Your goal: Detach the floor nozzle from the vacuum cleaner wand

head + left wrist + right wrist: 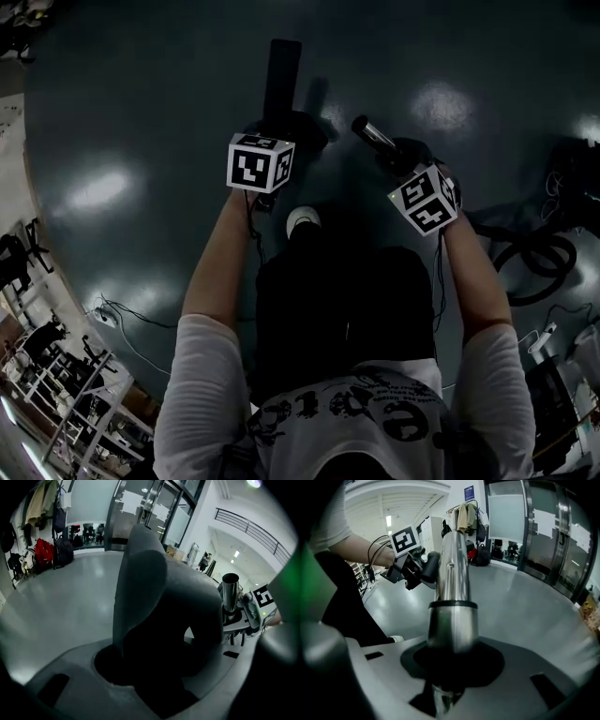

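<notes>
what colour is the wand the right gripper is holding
The wand is shiny silver metal, seen best in the right gripper view.

Glossy dark floor (122, 112); black hose loop (548, 246) lying at right, thin cable (141, 317) at left.

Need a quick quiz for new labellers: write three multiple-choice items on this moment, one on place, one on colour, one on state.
1. Which gripper holds the metal wand? A. left B. right C. neither
2. What colour is the floor nozzle? A. red B. white C. dark grey
3. How do nozzle and wand stand to each other? A. joined B. apart C. both lying on the floor

1 B: the right gripper is shut round the wand.
2 C: the part held in the left gripper looks dark grey.
3 B: the head view shows a gap between them, and the wand's end stands open.
</notes>
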{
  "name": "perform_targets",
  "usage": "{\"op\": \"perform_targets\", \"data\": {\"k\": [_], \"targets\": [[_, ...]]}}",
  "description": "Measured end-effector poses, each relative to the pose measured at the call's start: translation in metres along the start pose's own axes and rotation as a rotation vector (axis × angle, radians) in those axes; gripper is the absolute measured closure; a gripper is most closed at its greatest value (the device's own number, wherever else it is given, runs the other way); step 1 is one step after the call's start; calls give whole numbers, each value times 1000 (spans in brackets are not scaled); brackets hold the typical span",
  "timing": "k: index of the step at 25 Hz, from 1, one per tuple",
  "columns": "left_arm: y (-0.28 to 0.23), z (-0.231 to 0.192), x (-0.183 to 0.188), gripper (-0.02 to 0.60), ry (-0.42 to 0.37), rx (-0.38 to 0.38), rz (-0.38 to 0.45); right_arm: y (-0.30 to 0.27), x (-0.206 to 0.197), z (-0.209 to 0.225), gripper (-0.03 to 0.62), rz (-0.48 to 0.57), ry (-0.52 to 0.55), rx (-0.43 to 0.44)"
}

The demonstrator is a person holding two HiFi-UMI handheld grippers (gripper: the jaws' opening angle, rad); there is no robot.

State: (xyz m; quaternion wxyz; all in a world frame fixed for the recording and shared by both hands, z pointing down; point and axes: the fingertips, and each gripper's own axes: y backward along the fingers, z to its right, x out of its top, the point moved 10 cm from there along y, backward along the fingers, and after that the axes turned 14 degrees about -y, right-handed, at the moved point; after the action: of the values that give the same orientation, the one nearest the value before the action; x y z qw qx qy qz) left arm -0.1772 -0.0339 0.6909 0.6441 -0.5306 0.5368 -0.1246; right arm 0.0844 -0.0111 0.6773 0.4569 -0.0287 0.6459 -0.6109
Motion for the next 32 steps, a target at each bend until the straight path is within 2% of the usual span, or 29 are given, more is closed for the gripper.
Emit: {"op": "perform_targets", "data": {"k": [3,6,9,12,15,23,27,28,30,31,32], "targets": [[-54,-22,-33,391,-2,16,-33,-55,-27,11,462,-34,-2,8],[-106,-34,-69,391,4,24,-100,-103,-57,23,462,-101,-15,32],[-149,-31,-103,391,4,-31,-194,-140,-85,27,462,-178,-31,54],[-175,-32,-129,391,-4,-65,-276,-169,-101,23,464,-238,-44,72],[-191,-38,-142,391,1,-39,-320,-194,-113,26,464,-277,-61,82],[-202,-44,-147,390,63,30,-329,-221,-127,26,464,-309,-70,57],[-207,-33,-149,387,36,25,-315,-219,-130,22,464,-298,-66,34],[-203,-36,-150,354,27,35,-305,-219,-128,19,462,-294,-71,37],[-196,-46,-154,233,12,70,-277,-221,-125,13,444,-285,-68,44],[-194,-49,-155,202,7,83,-267,-222,-126,11,421,-284,-53,47],[-193,-51,-156,199,3,90,-263,-222,-129,8,388,-285,-36,51]]}}
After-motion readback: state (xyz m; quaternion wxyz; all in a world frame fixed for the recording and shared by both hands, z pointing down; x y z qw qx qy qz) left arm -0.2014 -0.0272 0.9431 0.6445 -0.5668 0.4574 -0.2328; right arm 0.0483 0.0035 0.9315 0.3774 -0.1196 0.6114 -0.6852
